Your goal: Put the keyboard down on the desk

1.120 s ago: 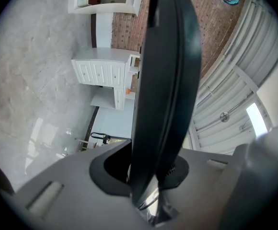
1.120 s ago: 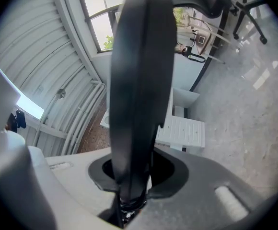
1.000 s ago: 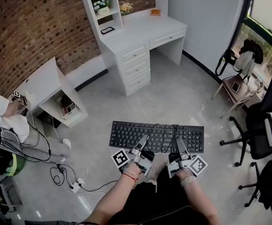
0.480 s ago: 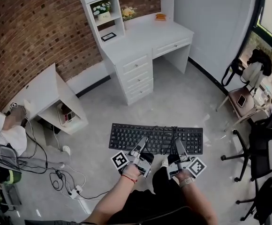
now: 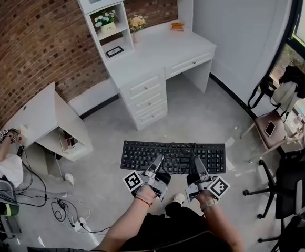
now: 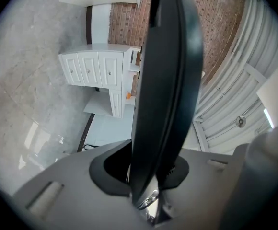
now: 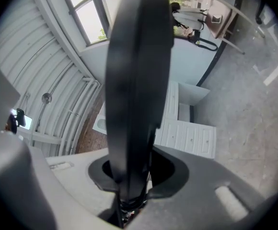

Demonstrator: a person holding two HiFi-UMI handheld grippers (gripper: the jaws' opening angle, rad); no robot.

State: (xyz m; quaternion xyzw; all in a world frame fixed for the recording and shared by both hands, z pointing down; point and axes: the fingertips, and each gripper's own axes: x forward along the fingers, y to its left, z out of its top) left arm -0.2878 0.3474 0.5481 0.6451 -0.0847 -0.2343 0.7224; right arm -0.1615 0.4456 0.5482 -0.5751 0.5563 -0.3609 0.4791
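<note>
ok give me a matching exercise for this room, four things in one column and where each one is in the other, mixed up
Things:
1 keyboard
2 white flowers
3 phone
4 small frame

Places:
a on the brown chair
b lying on the desk
c clamped in the left gripper and right gripper, above the floor
d in the shelf

Pairs: 1-c, 2-d, 3-a, 4-b

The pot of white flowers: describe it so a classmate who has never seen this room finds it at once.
Start at the white desk against the brick wall. A shelf unit rises from its left end; the pot of white flowers stands in its open compartment. The neighbouring bunch to the right is yellow-orange and outside the shelves.
</note>
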